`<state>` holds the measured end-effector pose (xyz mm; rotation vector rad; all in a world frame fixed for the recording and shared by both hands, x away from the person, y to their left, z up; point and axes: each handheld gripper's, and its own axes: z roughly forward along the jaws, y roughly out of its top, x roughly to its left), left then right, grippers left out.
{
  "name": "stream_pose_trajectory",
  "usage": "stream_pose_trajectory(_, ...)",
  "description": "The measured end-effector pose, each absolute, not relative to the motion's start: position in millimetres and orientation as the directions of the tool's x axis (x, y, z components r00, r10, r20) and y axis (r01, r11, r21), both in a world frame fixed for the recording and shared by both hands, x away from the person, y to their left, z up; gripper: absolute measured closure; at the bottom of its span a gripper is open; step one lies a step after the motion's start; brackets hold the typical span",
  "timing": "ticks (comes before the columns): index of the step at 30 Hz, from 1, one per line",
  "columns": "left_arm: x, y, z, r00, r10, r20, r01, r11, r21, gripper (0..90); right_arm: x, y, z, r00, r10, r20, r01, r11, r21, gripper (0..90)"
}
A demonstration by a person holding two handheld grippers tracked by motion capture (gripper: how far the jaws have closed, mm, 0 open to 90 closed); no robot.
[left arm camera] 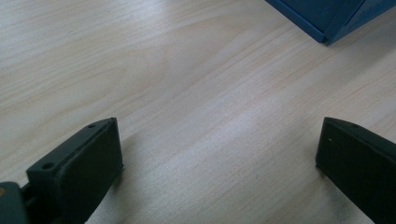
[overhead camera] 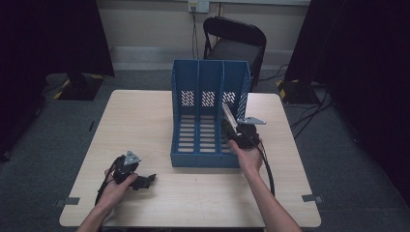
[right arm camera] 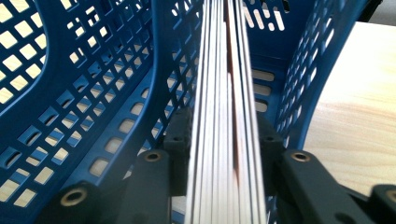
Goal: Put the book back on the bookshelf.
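Note:
A blue three-slot file holder [overhead camera: 185, 87] stands upright in the middle of the wooden table [overhead camera: 140, 125]. My right gripper [overhead camera: 231, 128] is shut on a thin stack of white pages [overhead camera: 228, 115], held edge-on and tilted, over the holder's right-hand slot. In the right gripper view the stack [right arm camera: 226, 93] runs between my jaws, with the holder's perforated walls [right arm camera: 93, 93] on both sides. My left gripper [overhead camera: 148, 180] rests low at the table's front left, open, with bare wood between its jaws [left arm camera: 219, 154]. A corner of the holder [left arm camera: 327, 18] shows ahead of it.
A black folding chair [overhead camera: 237, 41] stands behind the table. Dark curtains hang at both sides and cables [overhead camera: 309, 111] lie on the grey floor at right. Grey tape marks [overhead camera: 309, 197] sit near the table's front corners.

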<state>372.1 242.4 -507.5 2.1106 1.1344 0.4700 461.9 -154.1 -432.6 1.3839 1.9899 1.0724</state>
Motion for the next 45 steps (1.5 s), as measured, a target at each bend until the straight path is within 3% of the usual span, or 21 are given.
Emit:
stream_pose_trajectory(8,372,242,-507,0.553,0.833,-0.005,0.585,-0.384,0.715,0.0,454,-160,-436,-0.356,0.933,0.06,0.541,0.154,0.827,66.3)
stream_pose_trajectory(15,372,242,-507,0.553,0.833,-0.005,0.585,-0.384,0.715,0.0,450,-159,-440,-0.334,0.943,0.017,0.517,0.168,0.839,75.7)
stream_pose_trajectory(45,372,242,-507,0.556,0.831,-0.007,0.585,-0.385,0.714,0.0,438,-148,-449,-0.131,0.991,0.021,0.419,0.036,0.907,76.2)
